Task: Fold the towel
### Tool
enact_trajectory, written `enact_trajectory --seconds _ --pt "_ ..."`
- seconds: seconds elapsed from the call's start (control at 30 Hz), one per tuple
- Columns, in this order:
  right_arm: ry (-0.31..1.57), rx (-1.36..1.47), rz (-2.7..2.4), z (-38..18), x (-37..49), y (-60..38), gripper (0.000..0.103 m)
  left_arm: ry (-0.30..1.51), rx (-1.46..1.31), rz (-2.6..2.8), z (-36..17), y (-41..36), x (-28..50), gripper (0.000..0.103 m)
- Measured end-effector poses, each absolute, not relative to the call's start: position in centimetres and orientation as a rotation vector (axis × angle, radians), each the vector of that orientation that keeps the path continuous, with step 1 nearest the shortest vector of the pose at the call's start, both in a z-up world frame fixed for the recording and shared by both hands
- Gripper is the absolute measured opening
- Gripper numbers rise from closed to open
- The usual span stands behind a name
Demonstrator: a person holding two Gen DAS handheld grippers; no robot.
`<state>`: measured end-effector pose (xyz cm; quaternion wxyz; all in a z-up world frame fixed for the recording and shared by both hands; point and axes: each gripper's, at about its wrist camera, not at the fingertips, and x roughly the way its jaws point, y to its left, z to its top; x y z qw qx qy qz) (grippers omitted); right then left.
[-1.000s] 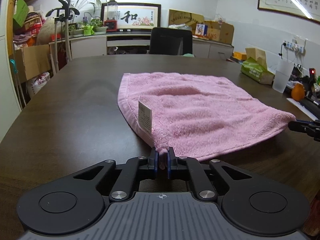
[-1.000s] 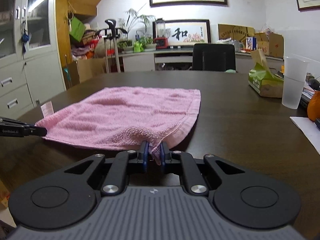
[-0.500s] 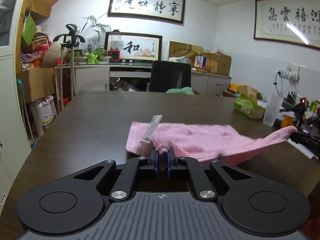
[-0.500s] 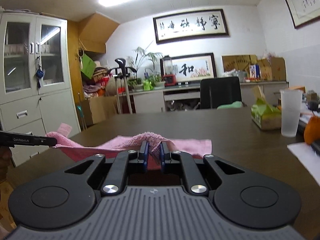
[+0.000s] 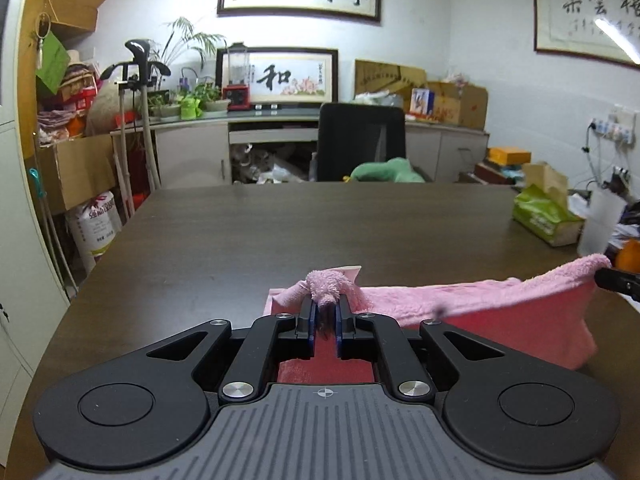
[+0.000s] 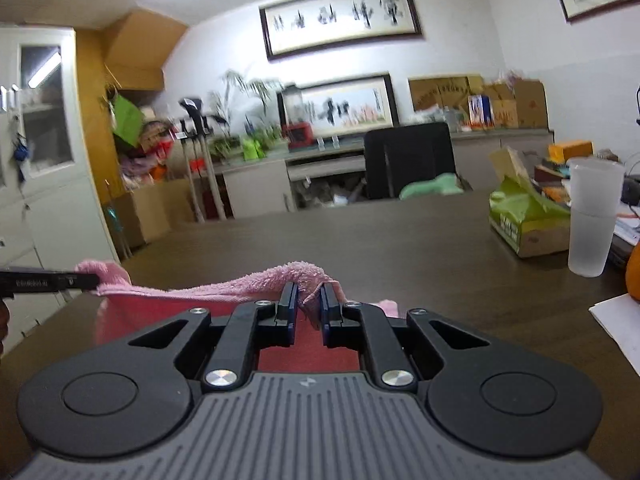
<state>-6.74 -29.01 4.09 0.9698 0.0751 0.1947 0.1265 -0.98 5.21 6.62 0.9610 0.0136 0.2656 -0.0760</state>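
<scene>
Left gripper (image 5: 325, 312): jaws narrow, pinching one corner of the pink towel (image 5: 500, 312); a tuft of terry bunches over the fingertips, and a white care label (image 5: 347, 271) sticks up just behind it.
Right gripper (image 6: 309, 300): jaws narrow, clamped on another corner of the towel, with a fold of cloth caught between the blue pads.
Towel position: lifted above the dark wooden table (image 5: 280, 232), its top edge stretched between the two grippers and sagging slightly in the middle; the cloth hangs down from that edge toward the near side of the table. Whether its lower edge touches the table cannot be told.
Cross view: in the left wrist view the right gripper's tip shows at the far right edge, holding the raised corner; in the right wrist view the left gripper's finger shows at the far left.
Table, right side: green tissue box (image 6: 528, 216), frosted plastic cup (image 6: 592, 220) just beside it, orange fruit (image 6: 634, 272) at the edge.
Beyond the table: black office chair (image 5: 362, 142).
</scene>
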Motion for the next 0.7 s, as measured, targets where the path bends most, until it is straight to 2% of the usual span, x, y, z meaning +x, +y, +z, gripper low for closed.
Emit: enact_trajectory --seconds 0.13,0.23,0.47,0.63,0.7 --pt "0.433 0.158 0.234 3.0 -3.8 -29.1 0.013 0.576 0.056 -0.132 5.3 4.5 1.3 0.010" --pt "0.461 0.175 0.217 2.0 -2.6 -29.0 0.013 0.595 0.079 -0.099 4.3 4.0 2.3 0.017" --pt "0.502 0.214 0.166 0.3 -1.3 -29.5 0.025 0.577 0.057 -0.019 4.5 5.0 2.7 0.066" --pt "0.500 0.219 0.158 0.8 -1.2 -29.8 0.027 0.536 0.047 0.036 5.5 6.2 1.7 0.068" --pt "0.494 0.192 0.175 1.1 -1.7 -29.4 0.032 0.540 0.037 0.055 5.5 6.9 1.6 0.068"
